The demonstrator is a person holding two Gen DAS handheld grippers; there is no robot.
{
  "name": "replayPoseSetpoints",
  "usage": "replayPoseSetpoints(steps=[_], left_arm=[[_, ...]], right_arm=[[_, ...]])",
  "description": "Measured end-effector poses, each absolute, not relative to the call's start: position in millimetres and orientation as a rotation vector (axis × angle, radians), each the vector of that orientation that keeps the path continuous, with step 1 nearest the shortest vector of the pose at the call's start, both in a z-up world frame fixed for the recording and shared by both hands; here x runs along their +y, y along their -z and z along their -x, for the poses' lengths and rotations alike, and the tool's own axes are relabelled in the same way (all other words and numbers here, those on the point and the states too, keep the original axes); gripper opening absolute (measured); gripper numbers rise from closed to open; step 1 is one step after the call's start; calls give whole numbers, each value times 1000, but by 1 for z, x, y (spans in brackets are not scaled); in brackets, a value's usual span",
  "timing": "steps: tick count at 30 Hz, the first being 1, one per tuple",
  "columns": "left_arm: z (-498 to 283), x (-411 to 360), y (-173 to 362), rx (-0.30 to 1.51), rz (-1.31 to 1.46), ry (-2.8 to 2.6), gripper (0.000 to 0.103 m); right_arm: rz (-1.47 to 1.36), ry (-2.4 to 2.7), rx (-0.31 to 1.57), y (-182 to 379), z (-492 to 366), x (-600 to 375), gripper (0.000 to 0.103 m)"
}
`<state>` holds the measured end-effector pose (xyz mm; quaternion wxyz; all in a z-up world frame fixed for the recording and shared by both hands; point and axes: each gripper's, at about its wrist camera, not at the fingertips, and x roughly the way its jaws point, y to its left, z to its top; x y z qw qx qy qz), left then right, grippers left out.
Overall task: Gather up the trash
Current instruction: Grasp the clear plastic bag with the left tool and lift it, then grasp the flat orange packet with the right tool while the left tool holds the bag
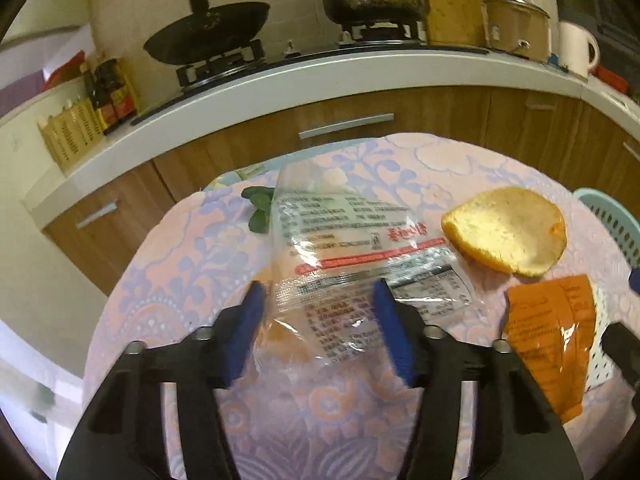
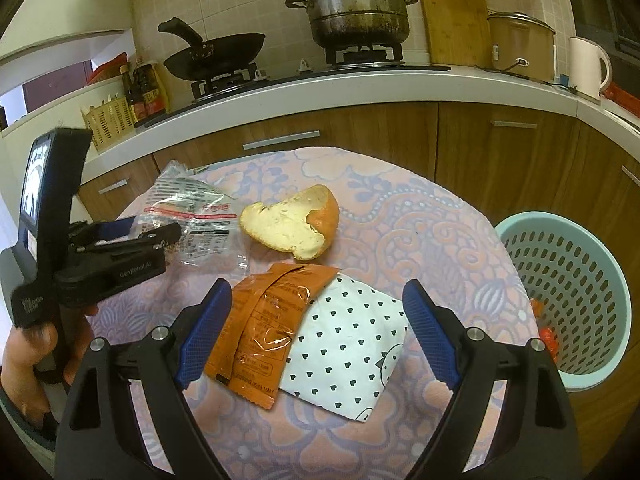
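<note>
A clear printed plastic wrapper [image 1: 352, 248] lies crumpled on the round table with the pink and purple cloth [image 1: 180, 264]. My left gripper [image 1: 320, 294] is low over the wrapper's near end. Its blue pads straddle the film with a gap between them, and I see no pinch. From the right wrist view the left gripper [image 2: 160, 236] reaches into the wrapper [image 2: 192, 204] from the left. My right gripper [image 2: 316, 286] hangs open above an orange sachet [image 2: 260, 320] that lies on a white packet with black hearts [image 2: 348, 348]. A piece of thick fruit peel [image 2: 292, 224] lies behind them.
A teal perforated basket [image 2: 568, 292] stands right of the table with something orange-red inside. A green leaf [image 1: 258, 204] lies at the table's far left. Behind is a counter [image 2: 360, 80] with a wok [image 2: 216, 54], steamer pot [image 2: 356, 4] and kettle [image 2: 588, 66]. A hand [image 2: 24, 352] holds the left gripper's handle.
</note>
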<state>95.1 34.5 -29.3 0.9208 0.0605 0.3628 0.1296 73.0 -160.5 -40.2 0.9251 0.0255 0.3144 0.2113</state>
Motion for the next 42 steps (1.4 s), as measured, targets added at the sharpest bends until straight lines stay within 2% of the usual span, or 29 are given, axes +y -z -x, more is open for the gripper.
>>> replayPoseSetpoints(steps=[5,10,14,18,26,29,34,36,40,42], left_arm=[[-85,24,24,707,-168,-244,31],[-67,28,10,643,-108,-225,22],[-46,38,4,589,-23,-211,22],[-21,46,7,533,52,-186,21],[-7,50,24,507,84,-209,22],[-4,48,22,482,76,-214,22],[2,58,24,469,140,-187,23],[3,65,25,469,185,-165,24],[4,63,25,465,176,-154,24],[5,57,24,455,145,-156,25]], right_arm=[[-62,-432,646,41,-73,-163,83],[-61,-431,646,41,-74,-164,83],[-63,-429,653,42,-76,-164,83],[-45,-427,658,43,-76,-161,90],[43,-434,670,47,-71,-144,89],[68,-464,710,52,-73,-137,70],[116,-479,773,60,-80,-125,66],[156,-469,762,61,-77,-118,56],[220,-449,727,62,-68,-108,51],[215,-446,713,60,-67,-110,37]])
